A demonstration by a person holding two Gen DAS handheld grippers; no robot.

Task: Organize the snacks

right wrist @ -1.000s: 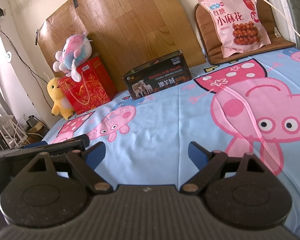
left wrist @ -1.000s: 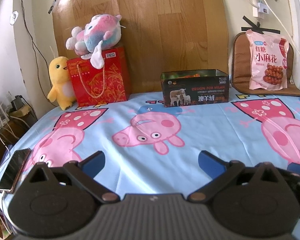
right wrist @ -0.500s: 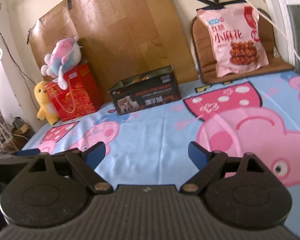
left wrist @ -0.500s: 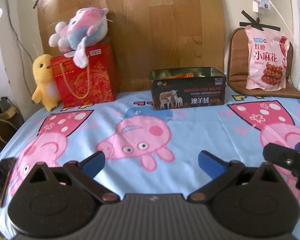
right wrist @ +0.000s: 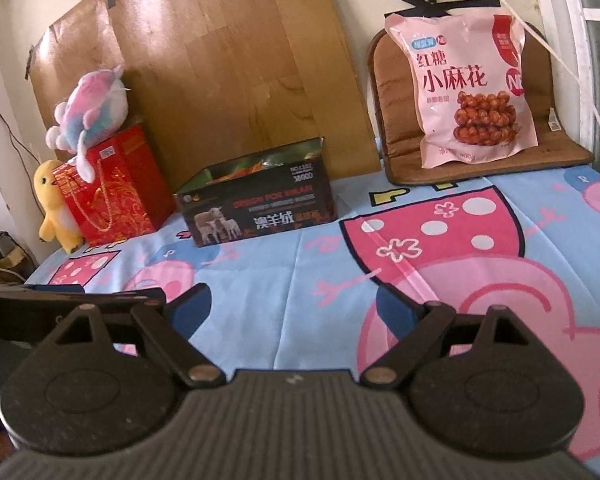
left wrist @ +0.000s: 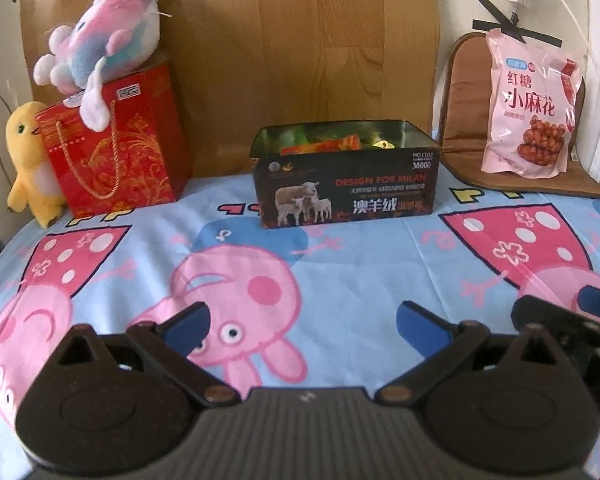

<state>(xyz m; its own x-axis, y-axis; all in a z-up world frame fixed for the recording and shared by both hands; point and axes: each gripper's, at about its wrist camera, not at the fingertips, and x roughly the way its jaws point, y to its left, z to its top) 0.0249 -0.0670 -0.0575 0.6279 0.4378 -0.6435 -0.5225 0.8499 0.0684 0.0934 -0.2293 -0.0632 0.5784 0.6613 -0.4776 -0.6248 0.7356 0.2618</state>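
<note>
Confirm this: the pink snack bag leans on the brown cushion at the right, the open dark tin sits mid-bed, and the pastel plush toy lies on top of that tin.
Wrong in one respect. The pastel plush toy lies on the red gift bag, not on the open dark tin; the left wrist view shows it. The pink snack bag does lean on the brown cushion, and the tin sits mid-bed.

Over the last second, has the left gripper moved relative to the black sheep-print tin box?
Yes. The left gripper has moved forward toward the black sheep-print tin box, which looks larger now, and the phone at the sheet's left edge has left view.
</note>
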